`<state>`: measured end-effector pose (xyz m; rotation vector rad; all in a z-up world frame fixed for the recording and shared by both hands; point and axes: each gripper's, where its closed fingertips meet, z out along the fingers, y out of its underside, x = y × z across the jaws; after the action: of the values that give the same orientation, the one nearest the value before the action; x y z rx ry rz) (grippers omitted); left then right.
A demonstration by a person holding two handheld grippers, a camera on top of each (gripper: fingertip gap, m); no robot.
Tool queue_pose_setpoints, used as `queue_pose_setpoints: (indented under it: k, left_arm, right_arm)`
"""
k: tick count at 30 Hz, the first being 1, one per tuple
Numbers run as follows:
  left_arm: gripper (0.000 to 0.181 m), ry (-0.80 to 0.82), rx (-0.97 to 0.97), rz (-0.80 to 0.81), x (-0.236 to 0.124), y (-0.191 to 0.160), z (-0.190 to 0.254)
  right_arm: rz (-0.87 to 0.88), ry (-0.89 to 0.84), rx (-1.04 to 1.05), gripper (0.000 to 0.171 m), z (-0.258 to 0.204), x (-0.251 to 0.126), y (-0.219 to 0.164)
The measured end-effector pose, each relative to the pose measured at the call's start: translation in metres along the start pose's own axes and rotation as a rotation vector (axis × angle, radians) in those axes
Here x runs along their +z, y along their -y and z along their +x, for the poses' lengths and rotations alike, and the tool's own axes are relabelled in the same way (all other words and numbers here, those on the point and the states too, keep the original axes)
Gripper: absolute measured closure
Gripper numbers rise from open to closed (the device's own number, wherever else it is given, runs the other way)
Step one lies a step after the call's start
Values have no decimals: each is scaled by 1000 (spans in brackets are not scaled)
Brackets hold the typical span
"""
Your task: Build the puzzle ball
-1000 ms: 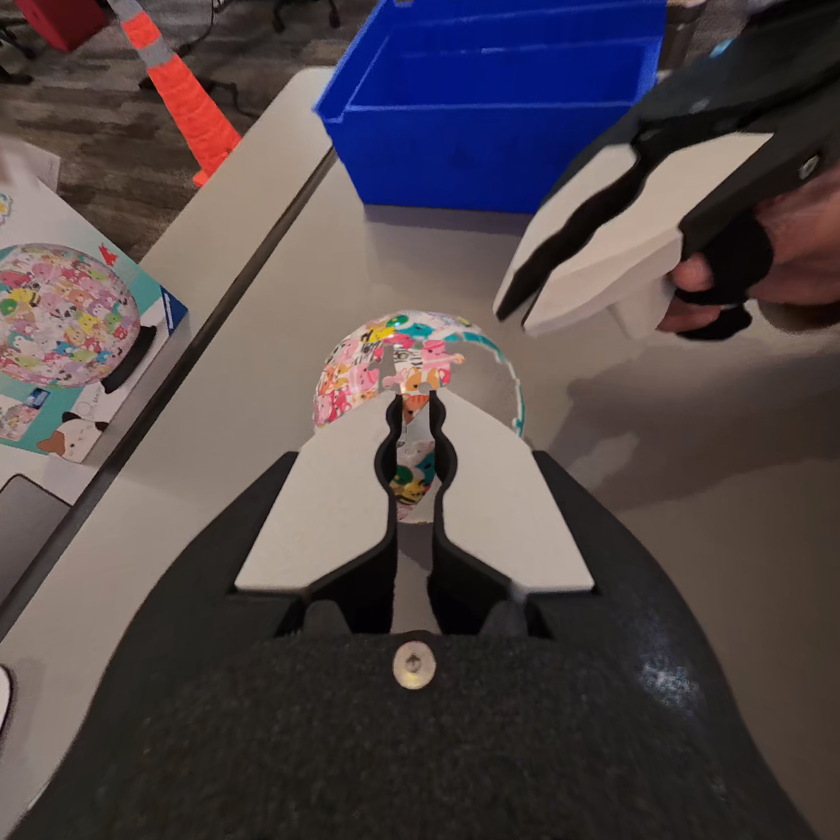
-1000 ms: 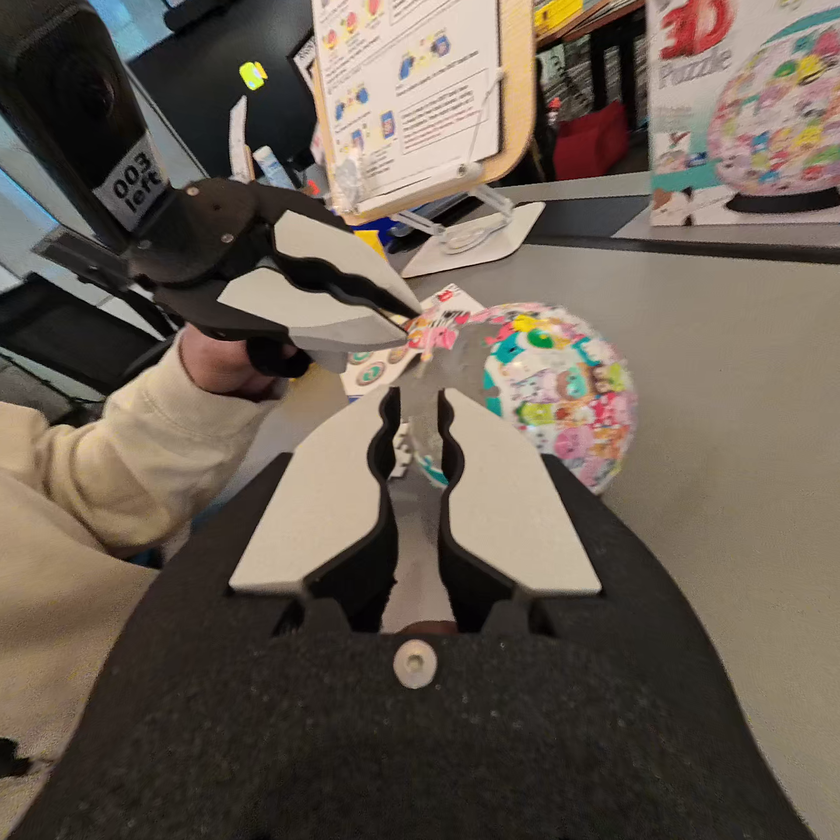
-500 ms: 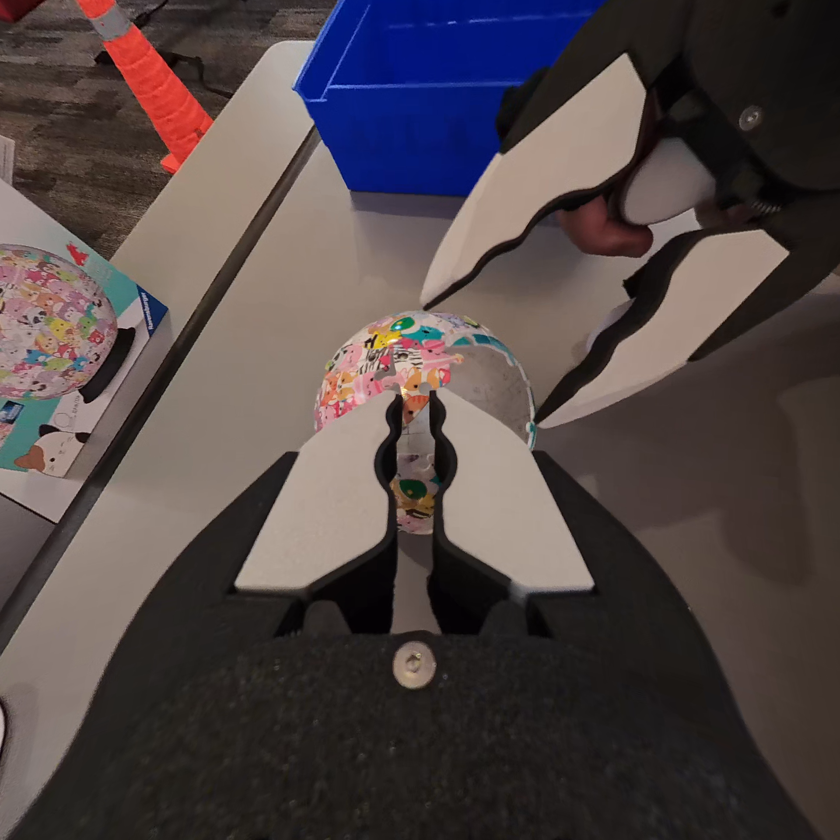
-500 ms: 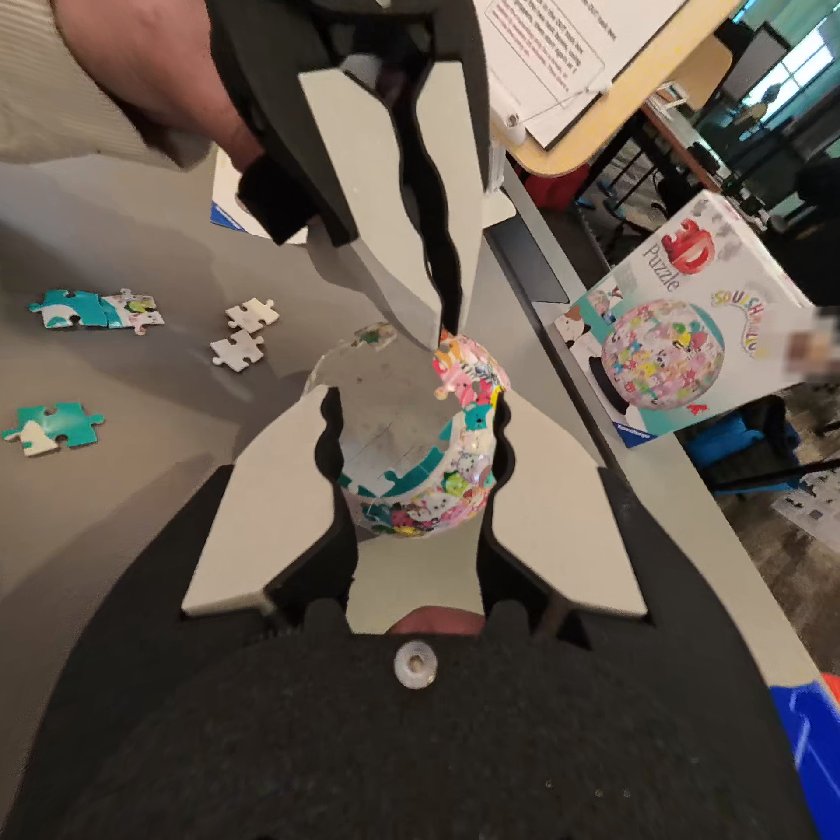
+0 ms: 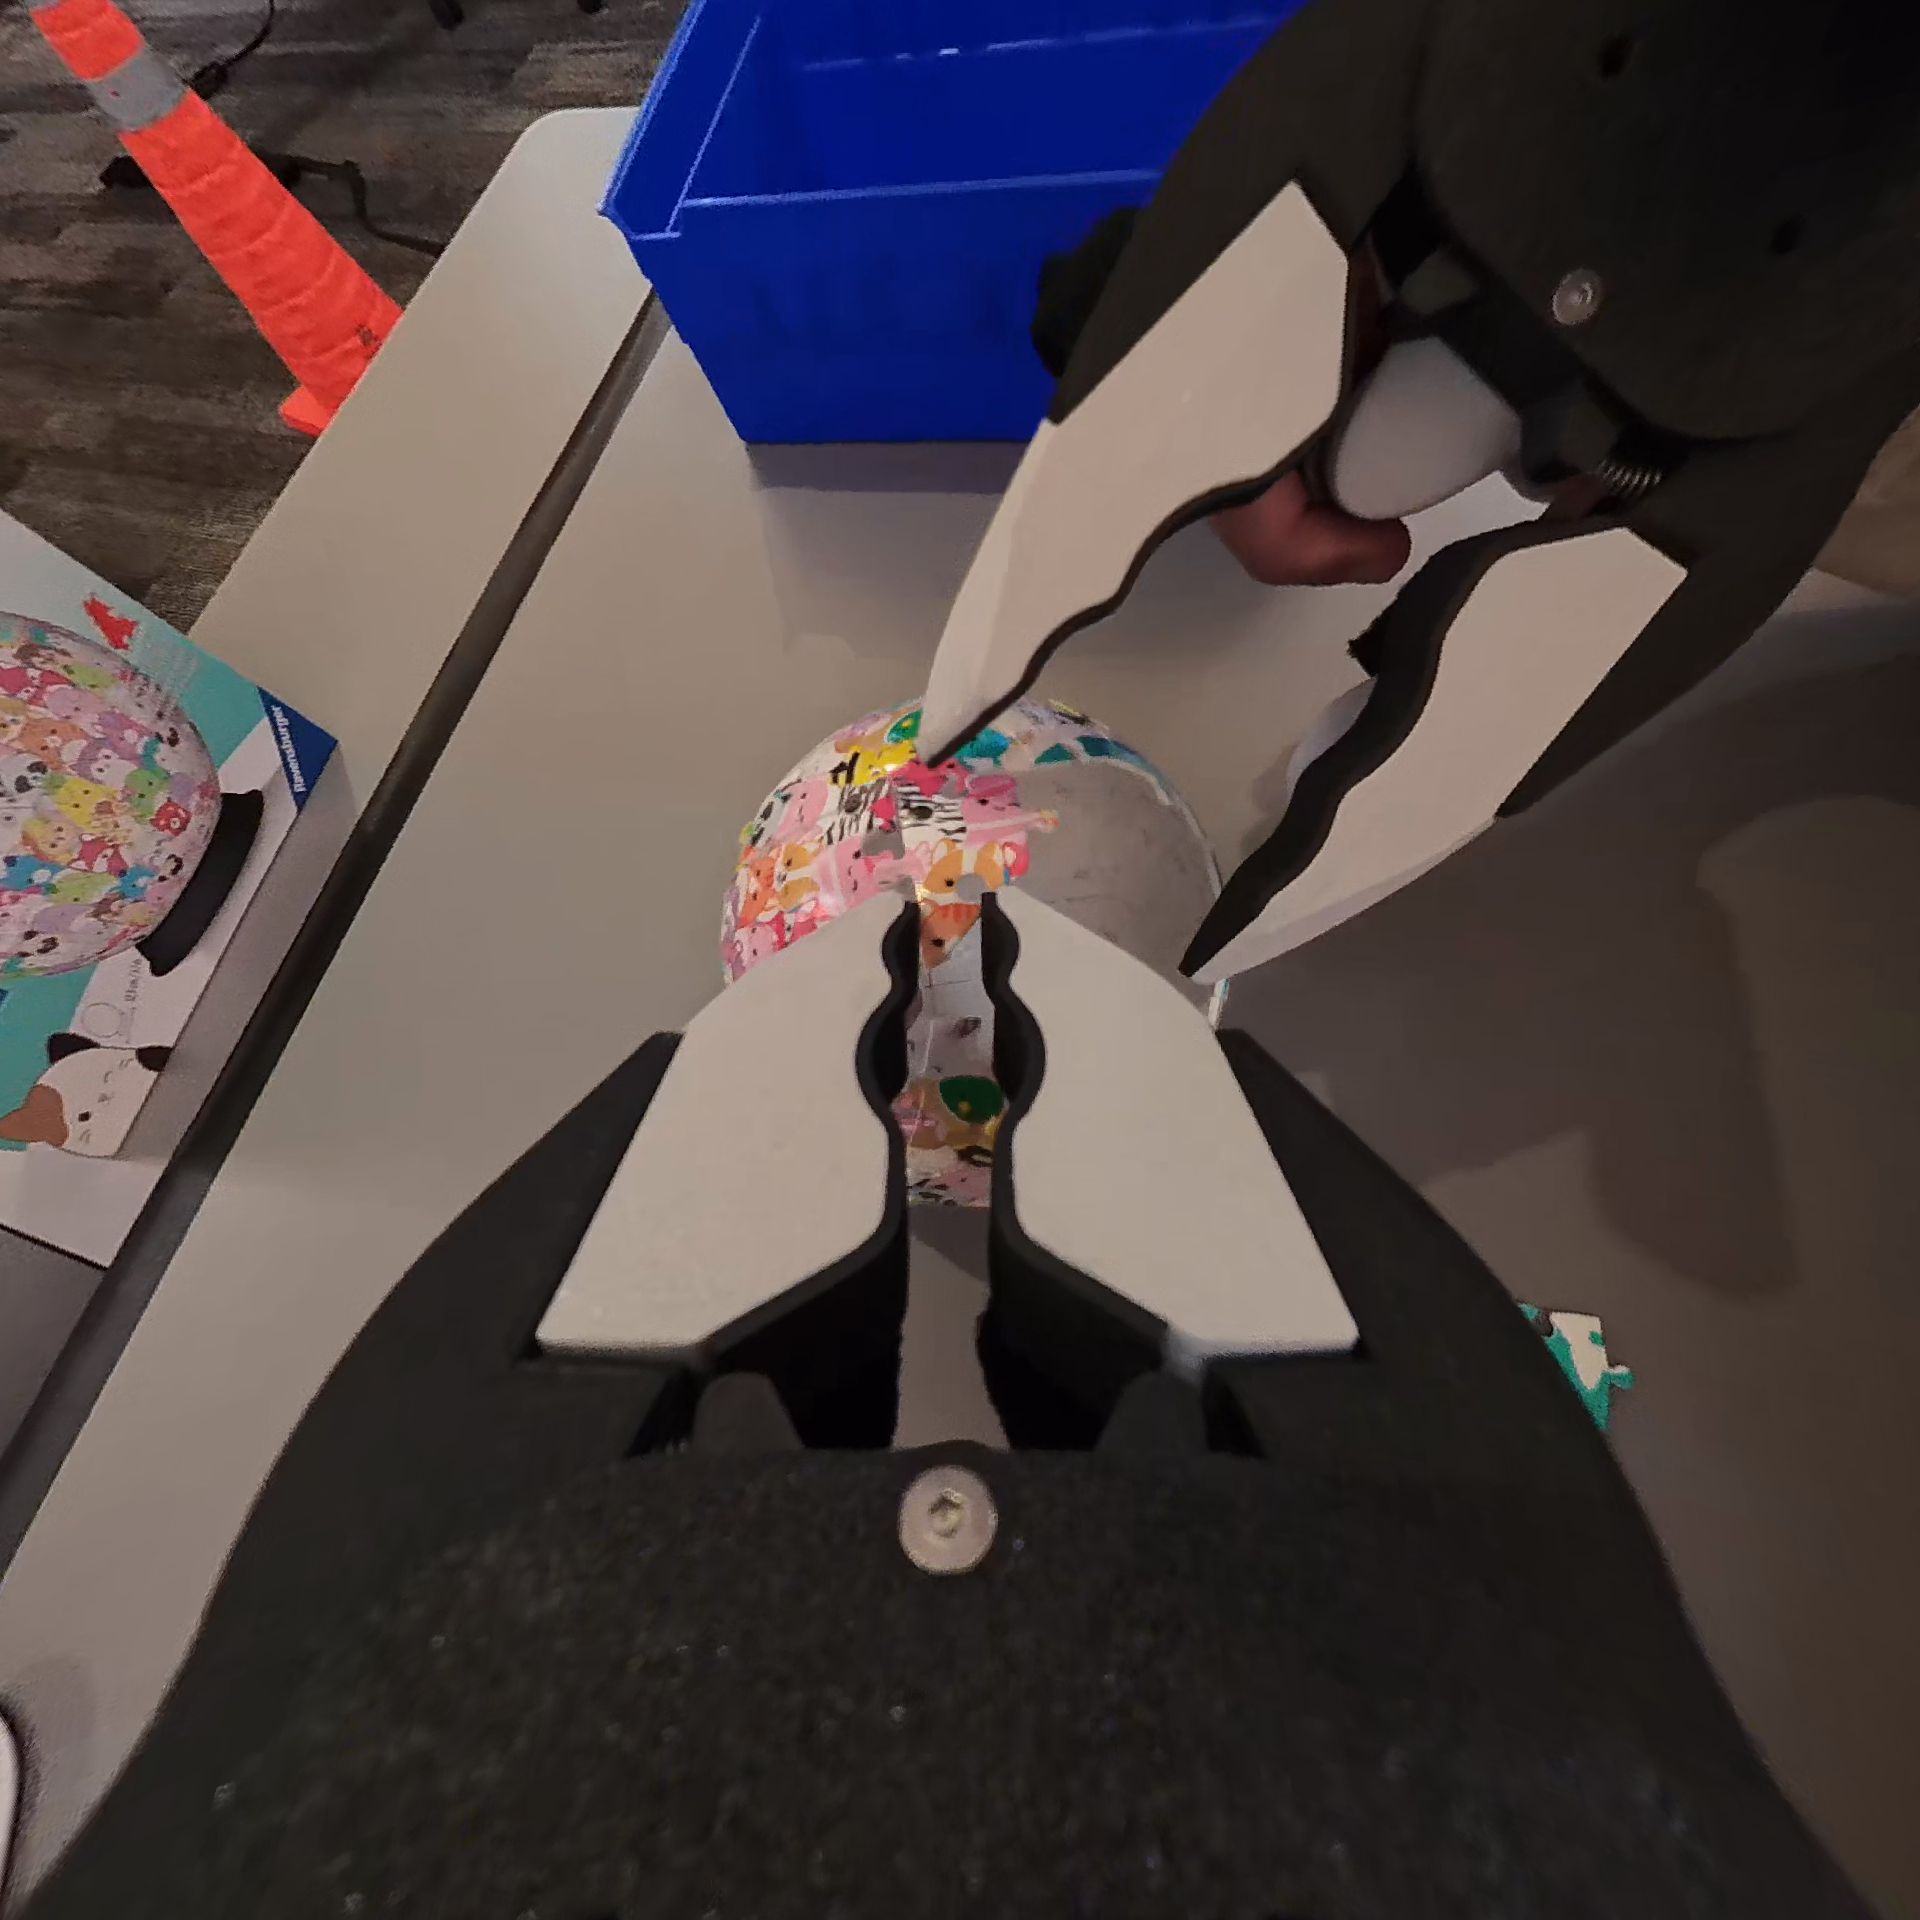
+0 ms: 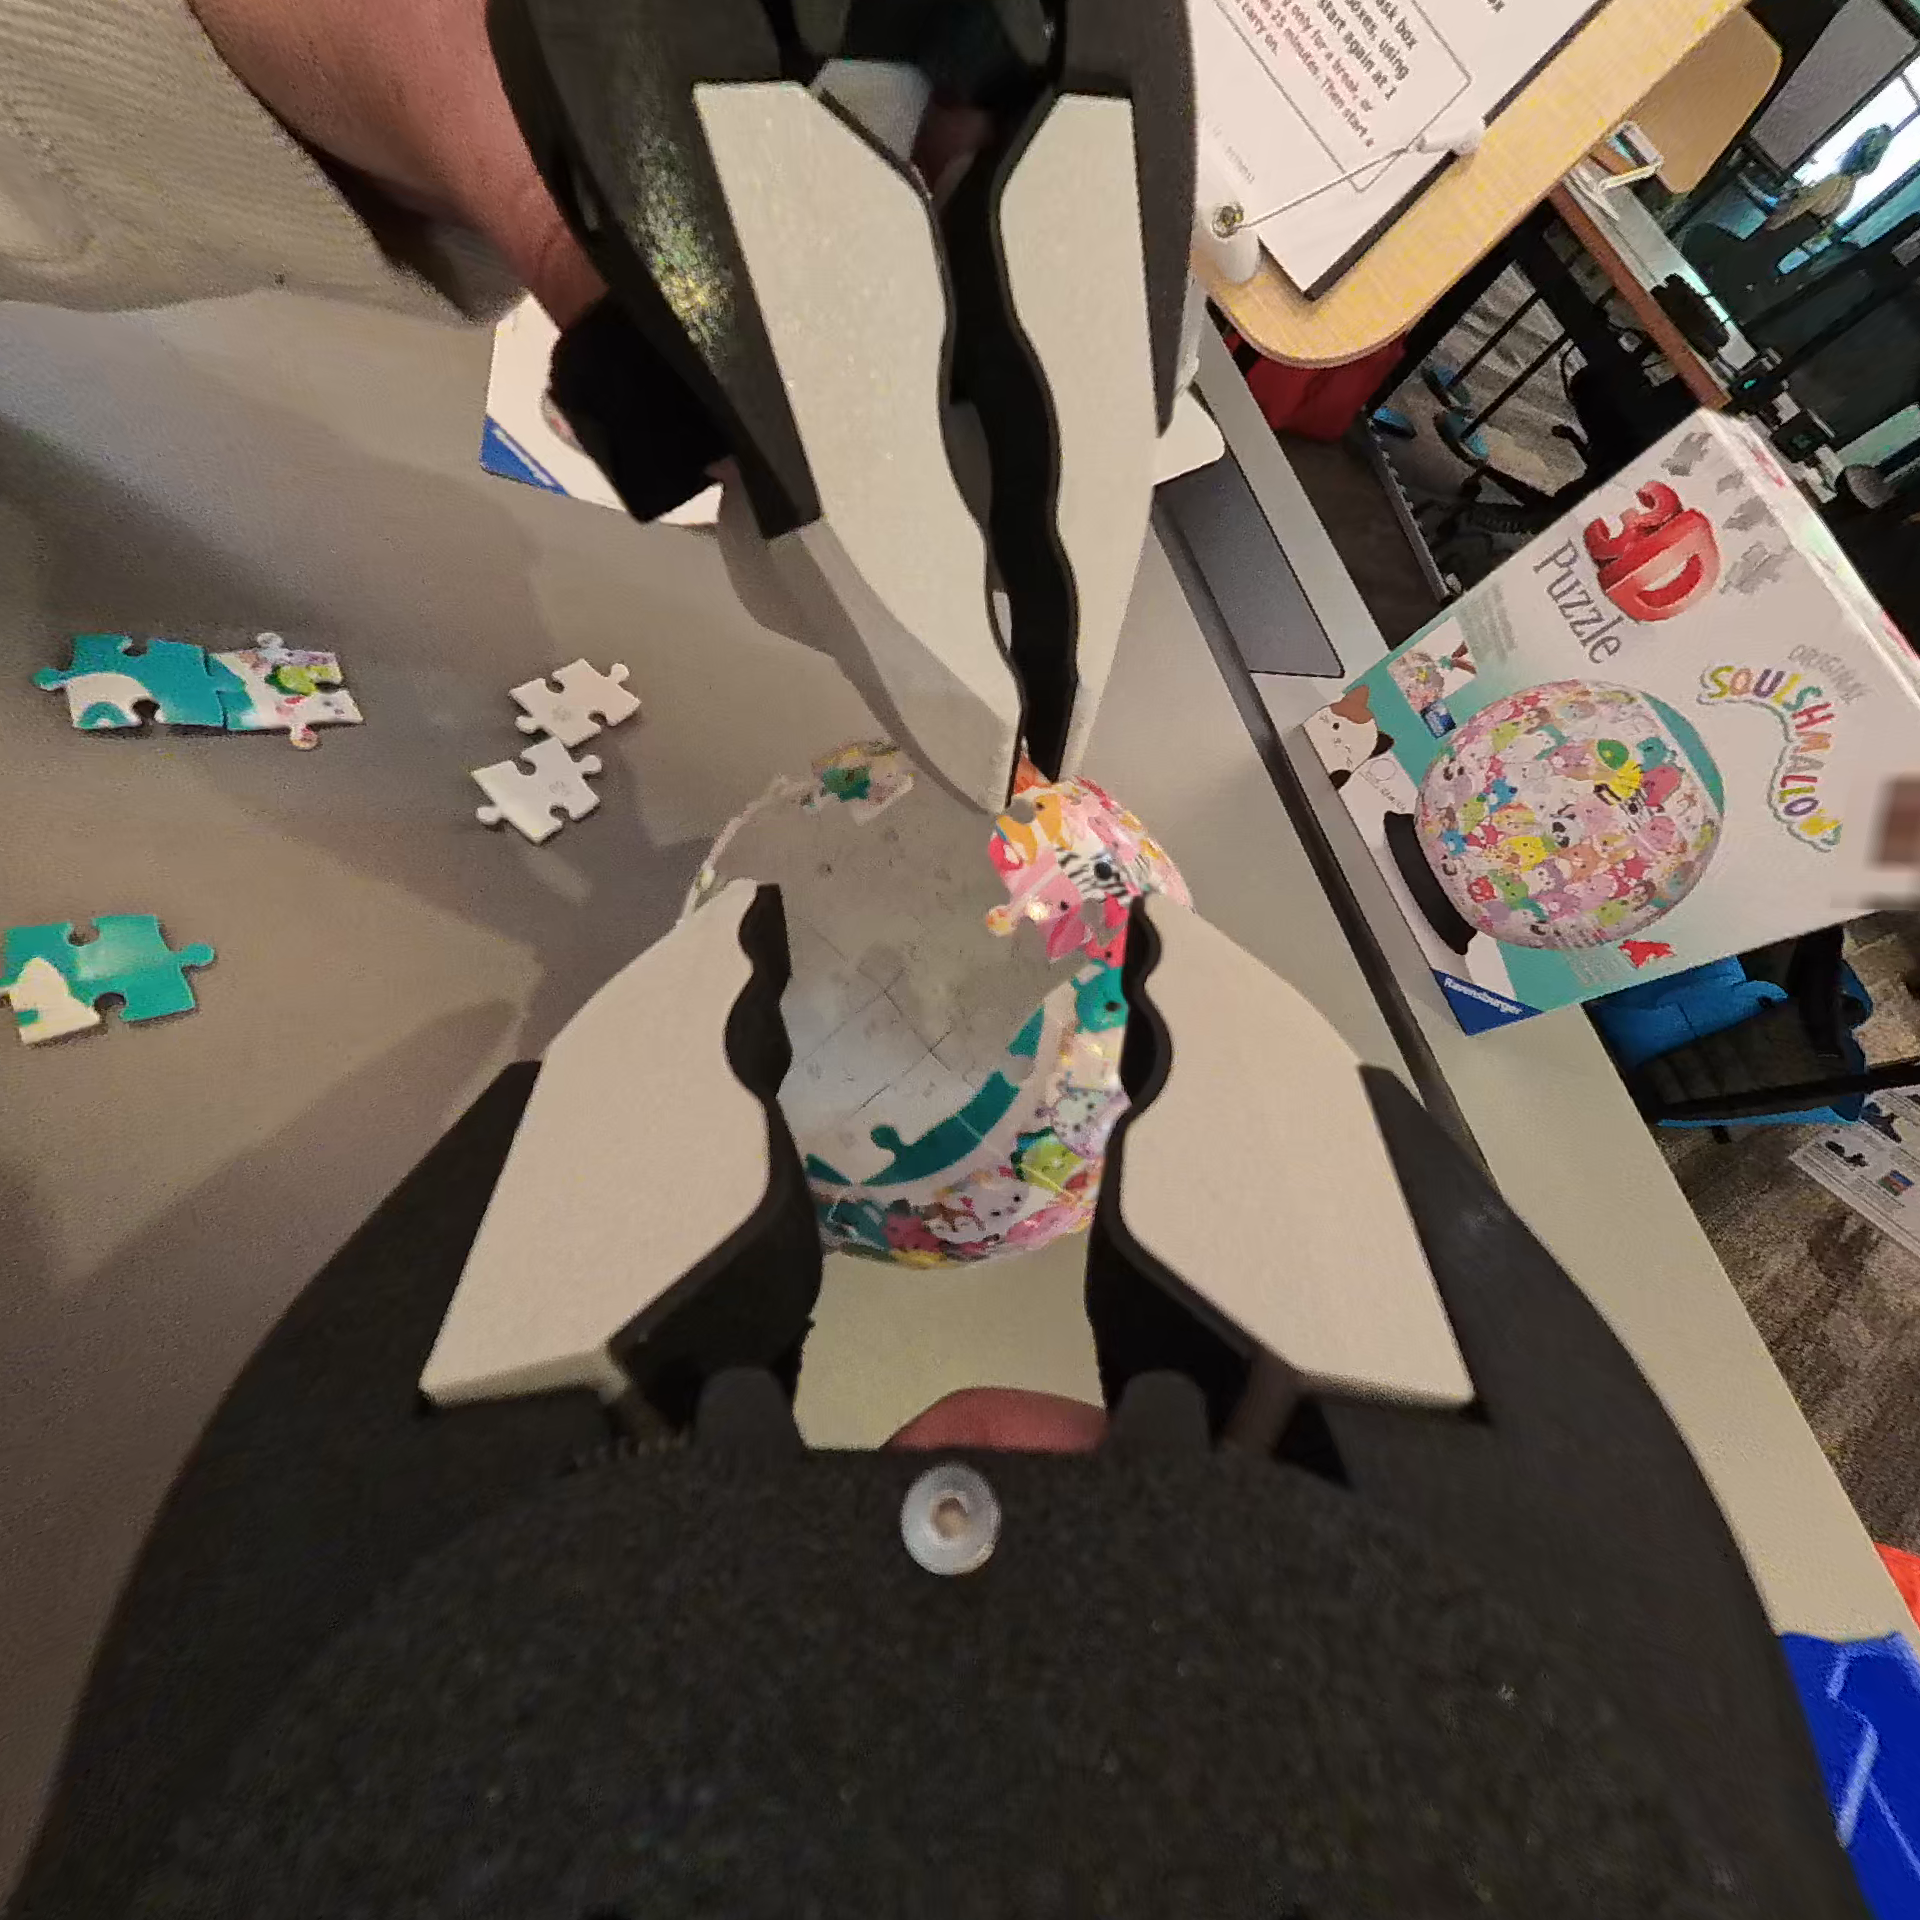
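The partly built puzzle ball [image 5: 831, 862] stands on the grey table [image 5: 582, 831]. It is a colourful shell with an open side that shows its grey inside [image 6: 914, 997]. My left gripper [image 5: 945, 914] is shut on the shell's upper rim; in the right wrist view it [image 6: 1029, 795] comes down from above onto the pink rim pieces. My right gripper [image 6: 951, 904] is open and straddles the ball. In the left wrist view it [image 5: 1060, 862] has one fingertip on the ball's top and the other at its right side.
Loose pieces lie left of the ball: teal joined ones [image 6: 197, 691], two white face-down ones [image 6: 571, 701], another teal one [image 6: 99, 971]. The puzzle box [image 6: 1600, 790] stands on the adjoining table. A blue bin [image 5: 883, 260] sits behind the ball, an orange cone [image 5: 239, 229] on the floor. Less than 4 cm separates the two grippers' tips.
My right gripper has opened, swung over the ball and come down to straddle it. My left gripper has kept its hold on the rim.
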<state>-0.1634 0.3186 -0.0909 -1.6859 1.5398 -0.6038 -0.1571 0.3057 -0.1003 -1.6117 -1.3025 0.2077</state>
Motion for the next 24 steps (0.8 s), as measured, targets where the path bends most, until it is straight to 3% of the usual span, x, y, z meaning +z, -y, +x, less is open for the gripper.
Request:
queue_pose_setpoints:
  k: [4, 7, 14, 18, 24]
  left_arm:
    - [171, -14, 25, 5, -2, 1, 2]
    - [171, -46, -1, 23, -6, 5, 4]
    - [171, -143, -126, 55, -13, 13, 6]
    - [171, -126, -136, 31, -13, 11, 4]
    - [171, -109, -139, 6, -11, 9, 6]
  right_arm:
    - [1, -19, -41, 115, 0, 1, 5]
    - [-7, -62, -108, 131, 2, -1, 8]
    - [17, -333, -418, 159, 12, -15, 28]
    - [-28, -426, -552, 166, 13, -13, 29]
    - [-90, -434, -542, 167, 12, -7, 23]
